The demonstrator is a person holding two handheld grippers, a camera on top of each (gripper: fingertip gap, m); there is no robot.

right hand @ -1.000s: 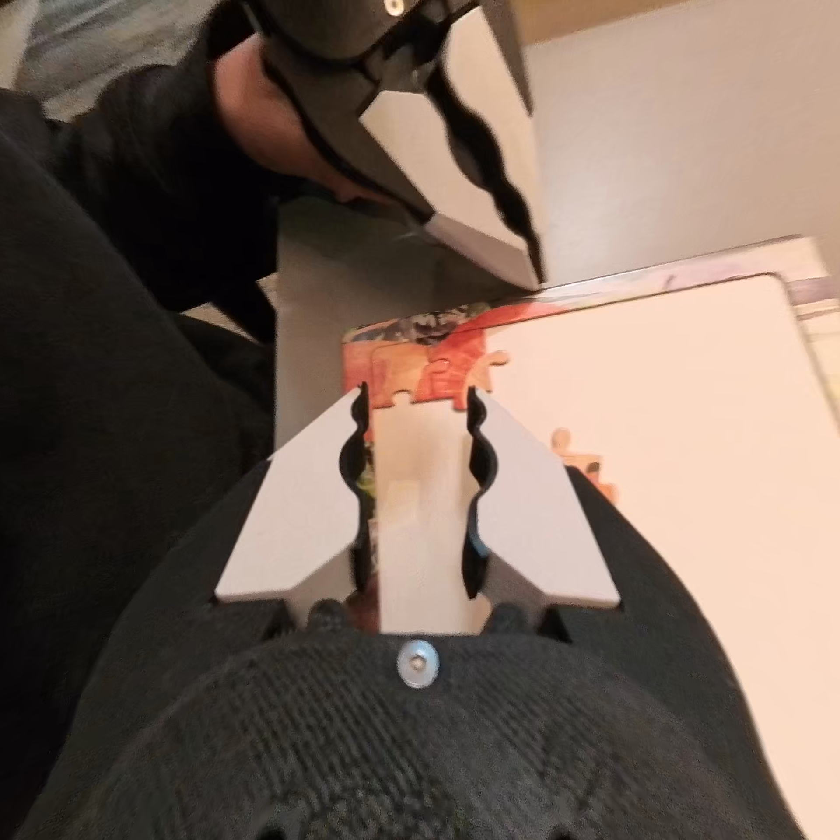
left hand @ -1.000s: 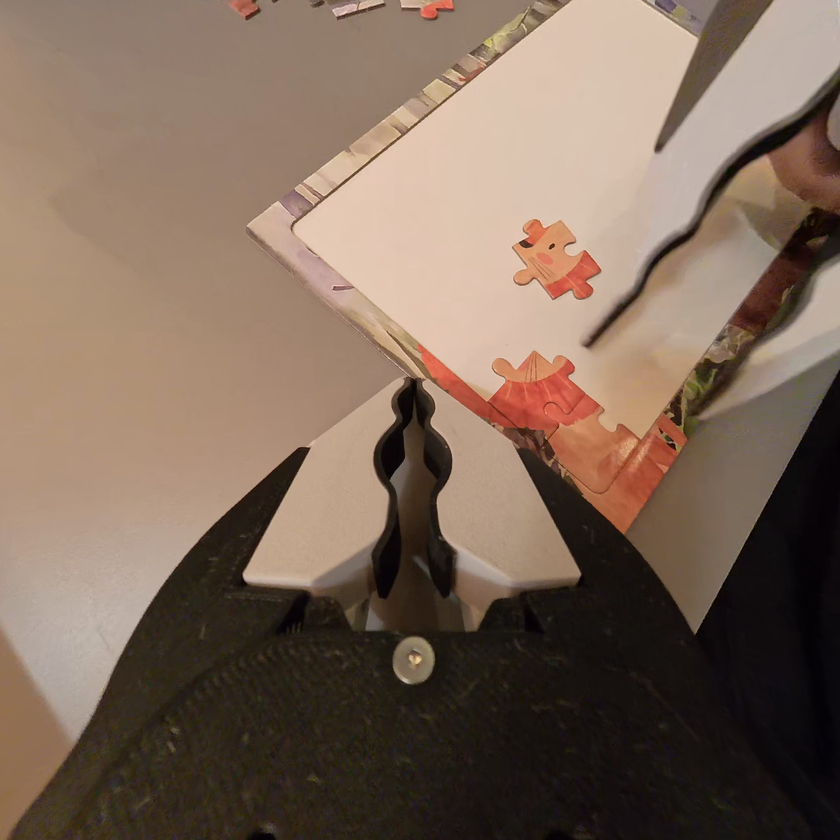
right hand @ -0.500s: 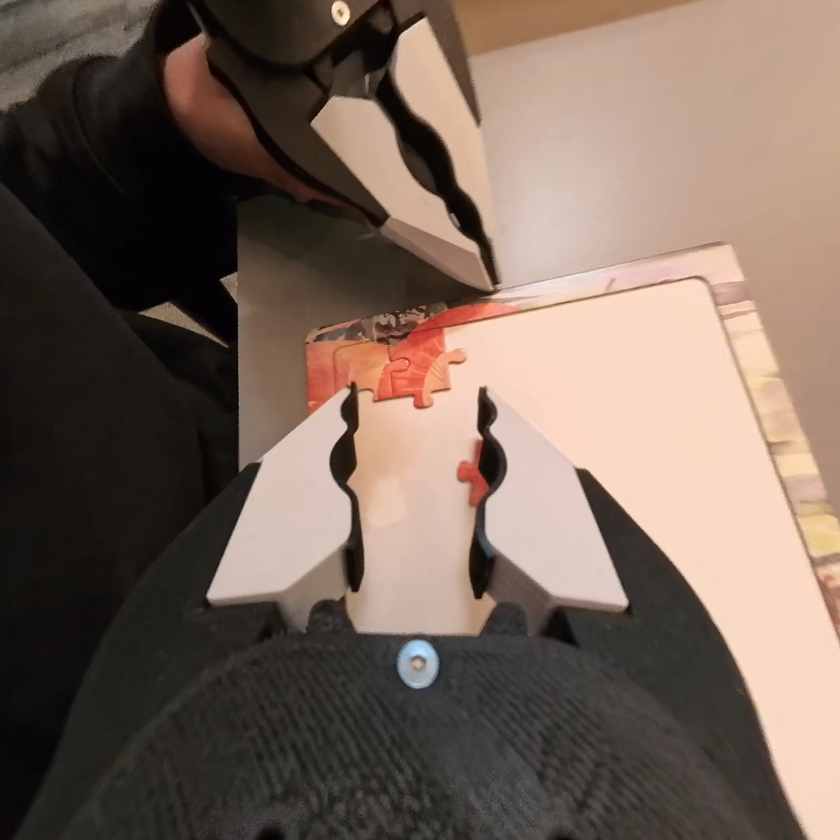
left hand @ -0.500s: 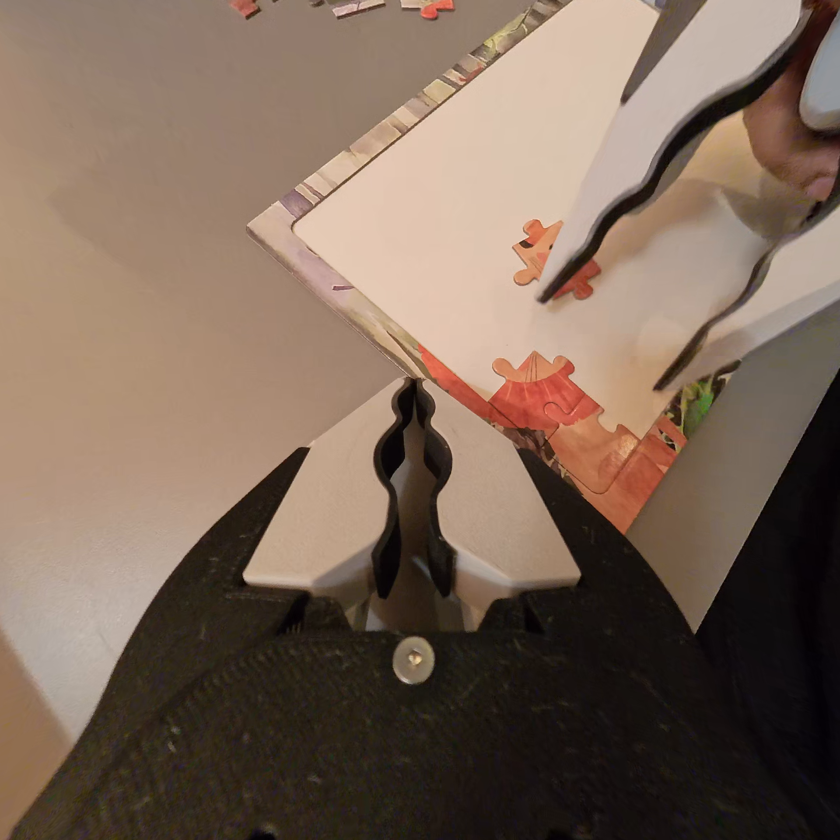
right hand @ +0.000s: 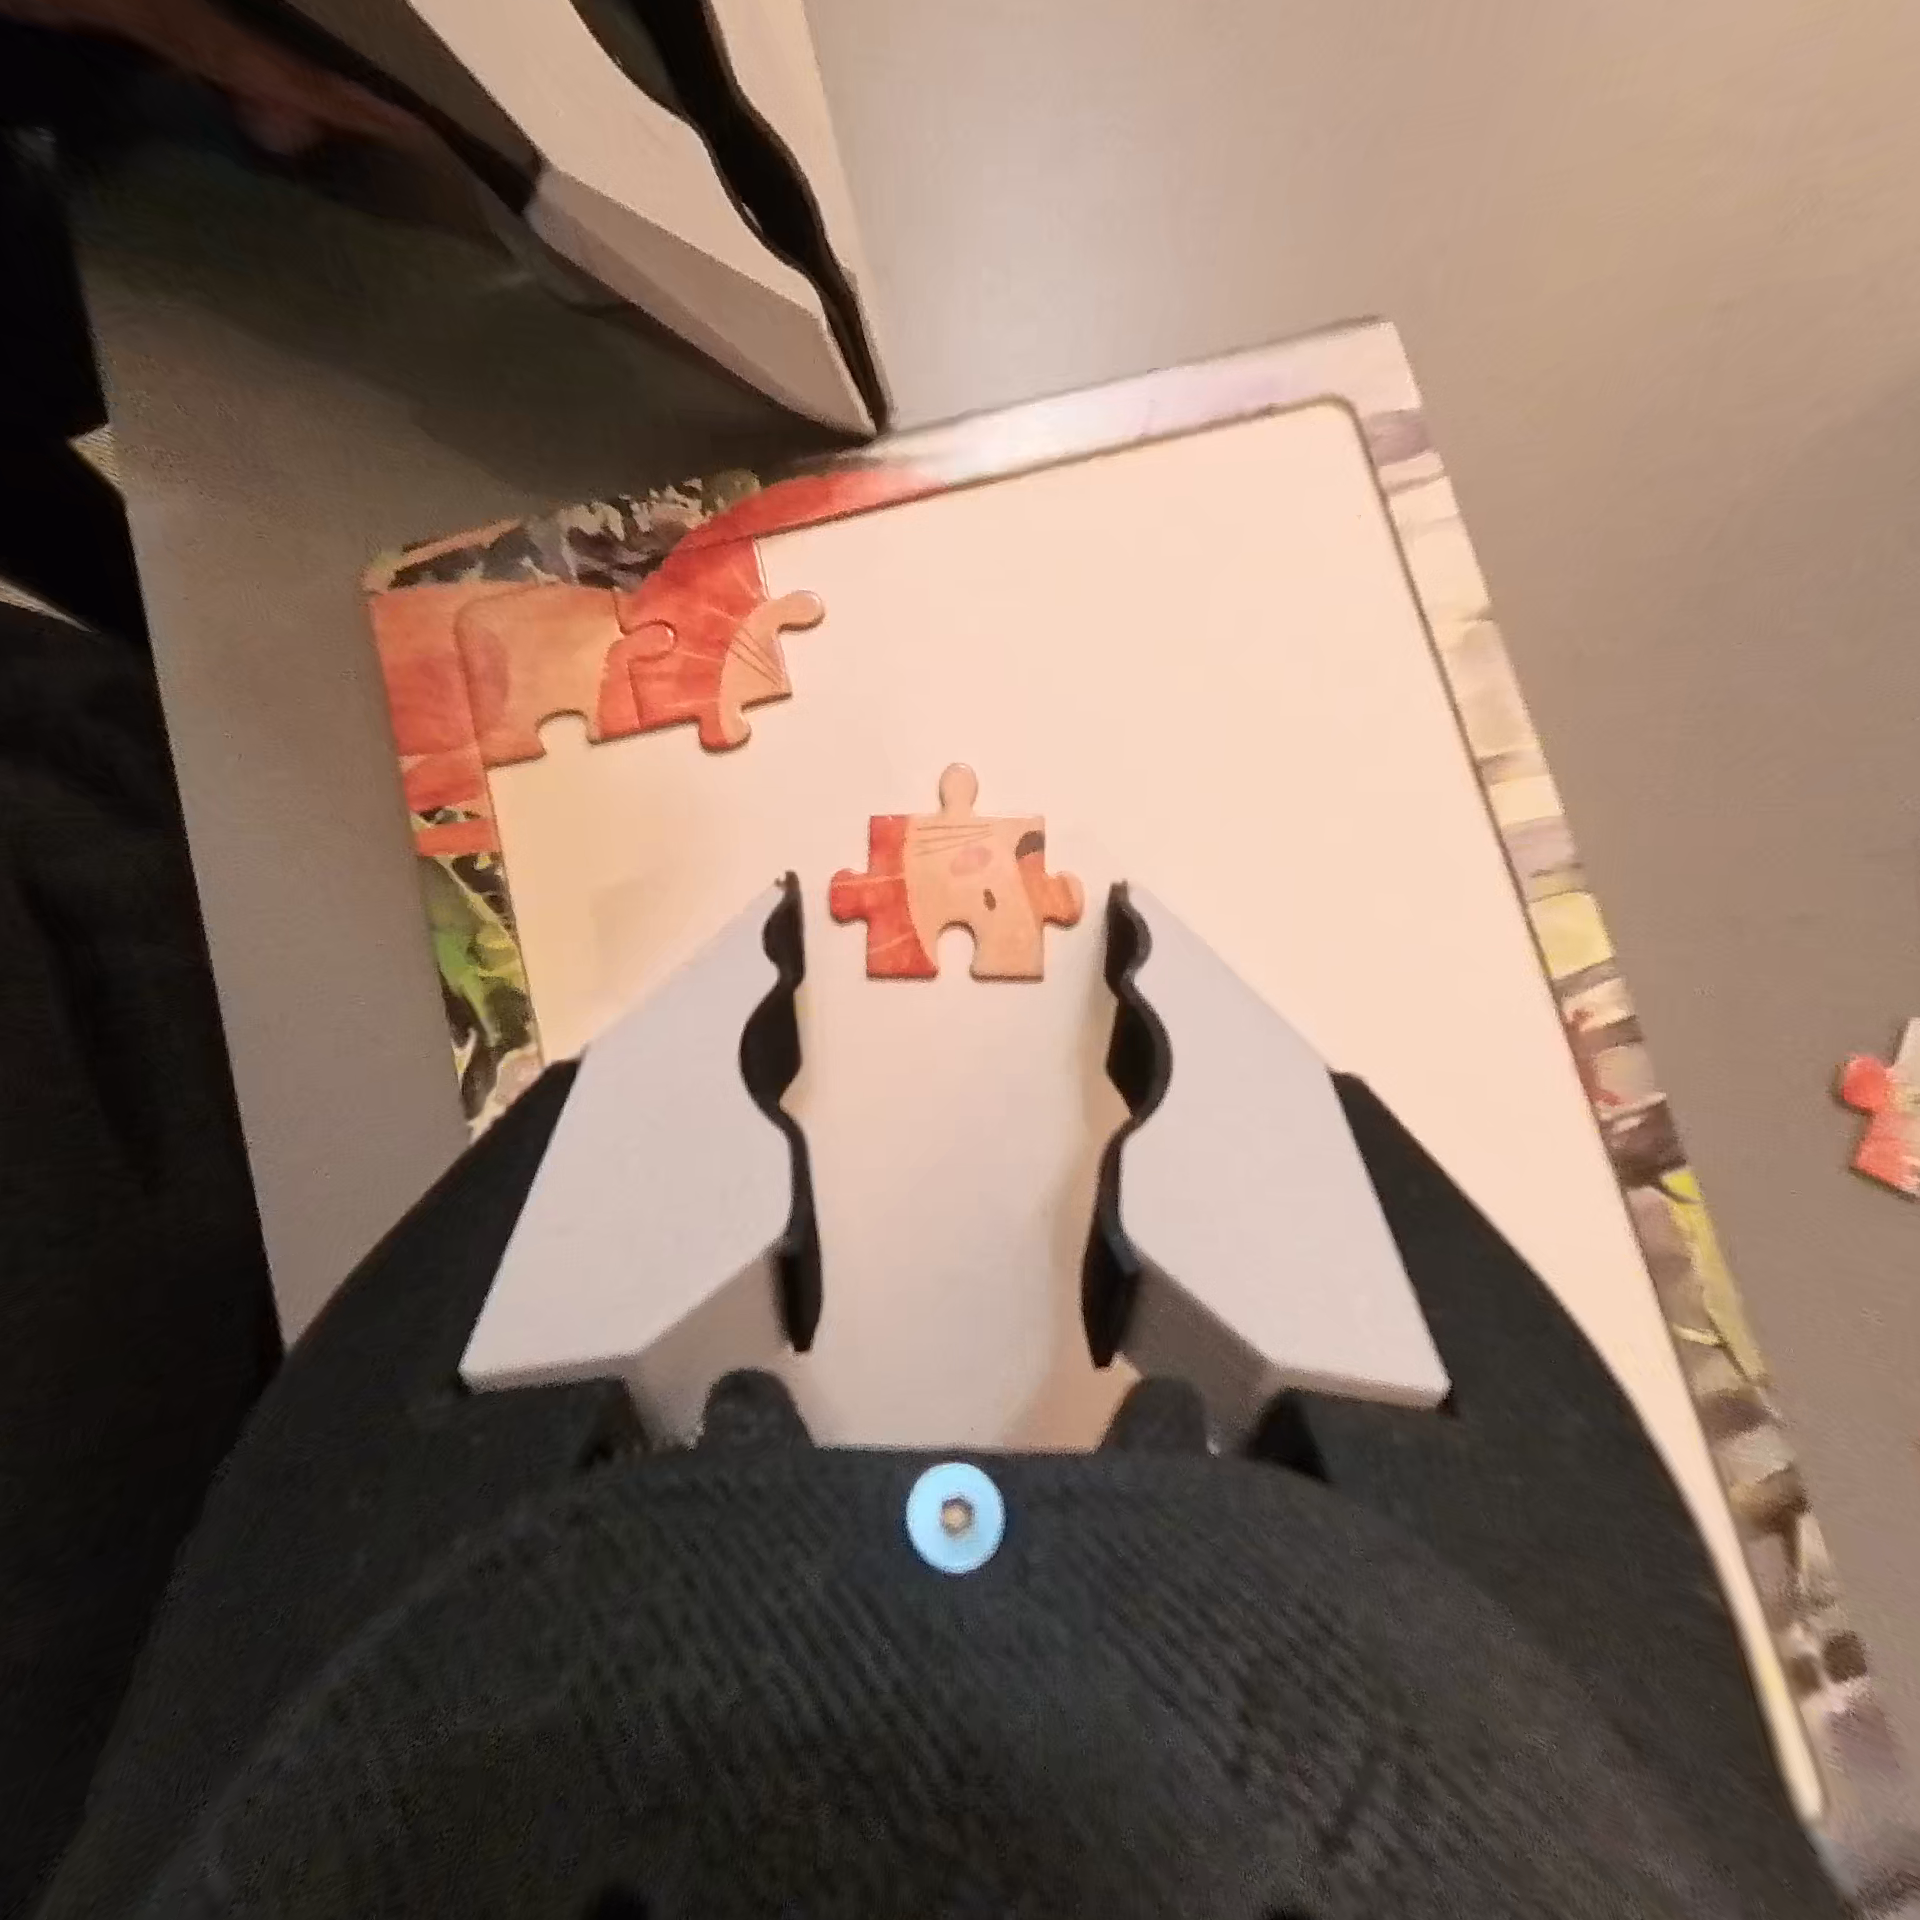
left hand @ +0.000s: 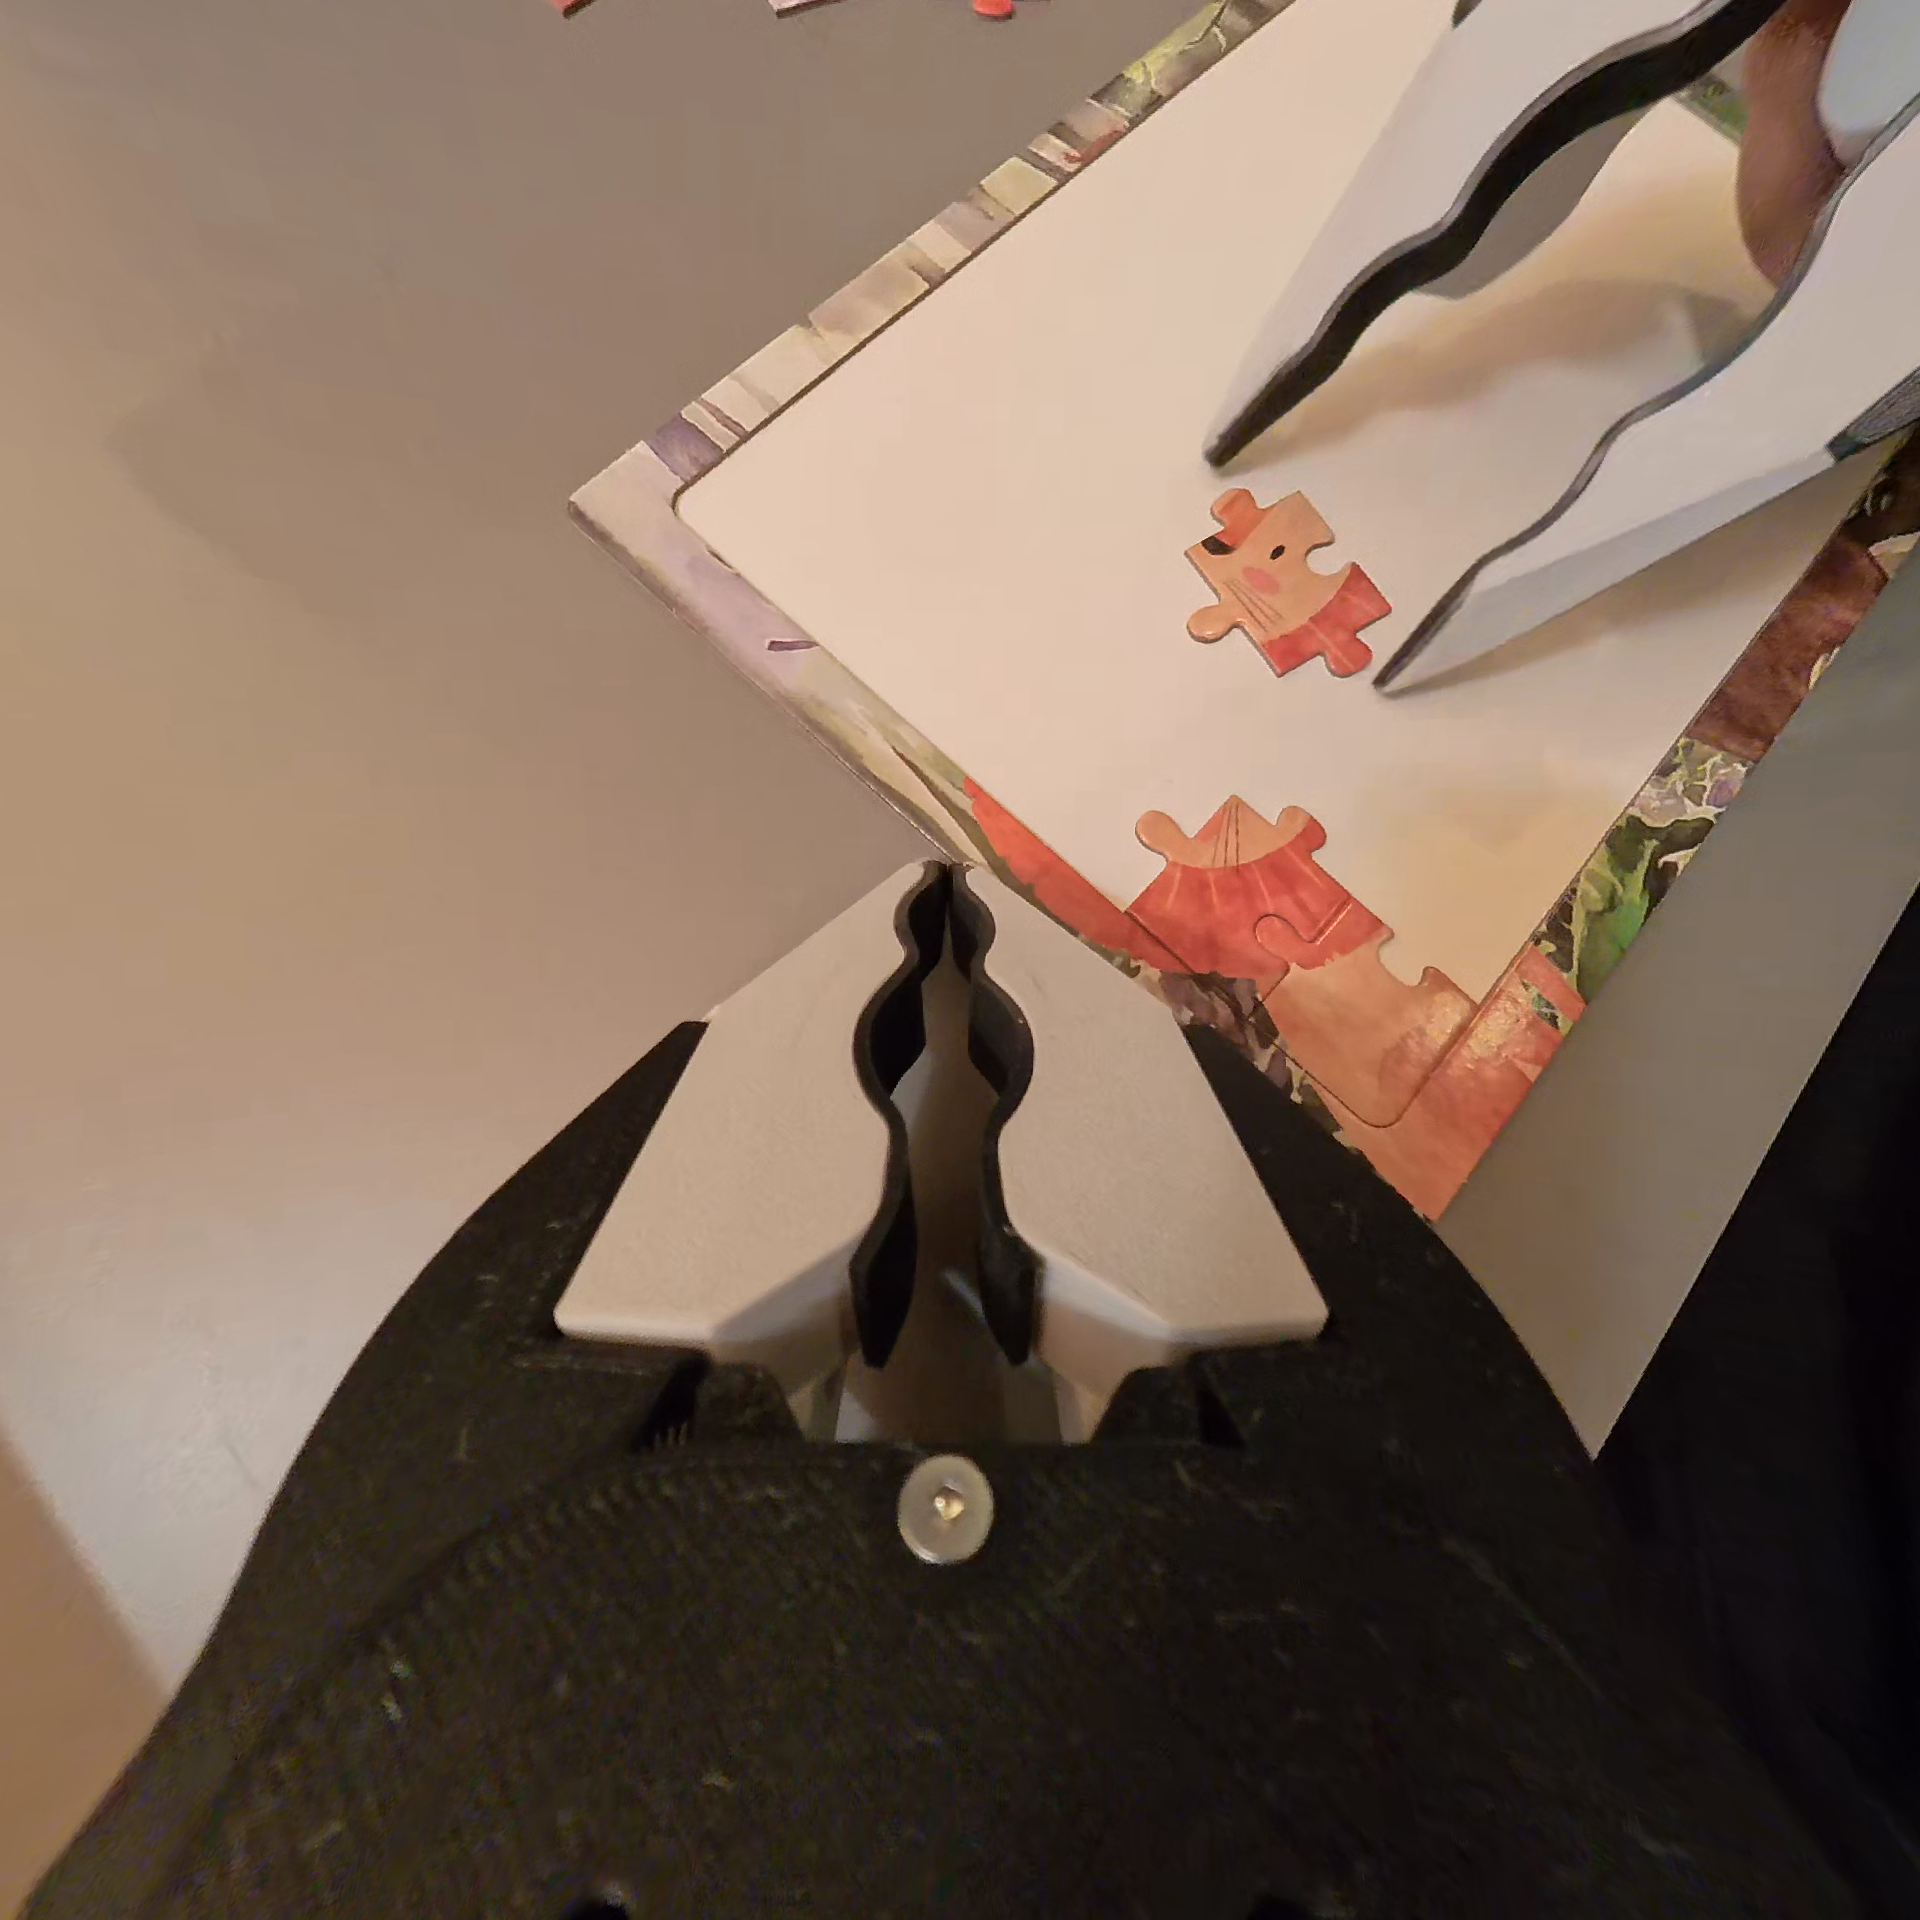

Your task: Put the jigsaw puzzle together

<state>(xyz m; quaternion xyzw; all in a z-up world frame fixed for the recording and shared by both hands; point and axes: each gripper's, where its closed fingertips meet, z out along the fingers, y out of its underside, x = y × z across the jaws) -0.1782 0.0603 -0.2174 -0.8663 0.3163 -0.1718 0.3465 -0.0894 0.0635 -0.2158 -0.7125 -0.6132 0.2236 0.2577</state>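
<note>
The puzzle tray point(left hand: 987, 520) has a white bed and a painted frame. Two orange pieces point(left hand: 1247, 914) sit joined in its near corner; they also show in the right wrist view point(right hand: 665, 665). A loose cat-face piece point(right hand: 956, 894) lies flat on the bed, also in the left wrist view point(left hand: 1283, 587). My right gripper point(right hand: 953, 888) is open and empty, one tip on each side of that piece; it shows in the left wrist view point(left hand: 1299, 569) too. My left gripper point(left hand: 945, 873) is shut and empty, tips touching the tray's outer edge, as in the right wrist view point(right hand: 868, 416).
The tray lies on a grey table point(left hand: 364, 520) with a corner near the table's edge. A loose piece point(right hand: 1886, 1132) lies on the table beside the tray. More loose pieces point(left hand: 795, 5) lie farther off. The person's dark clothing point(right hand: 104, 935) is close by. Some 10 cm of space lies between my two pairs of fingers.
My right gripper has swung over the tray and opened wider; the loose cat-face piece now lies between its tips. The left gripper and the tray have not moved.
</note>
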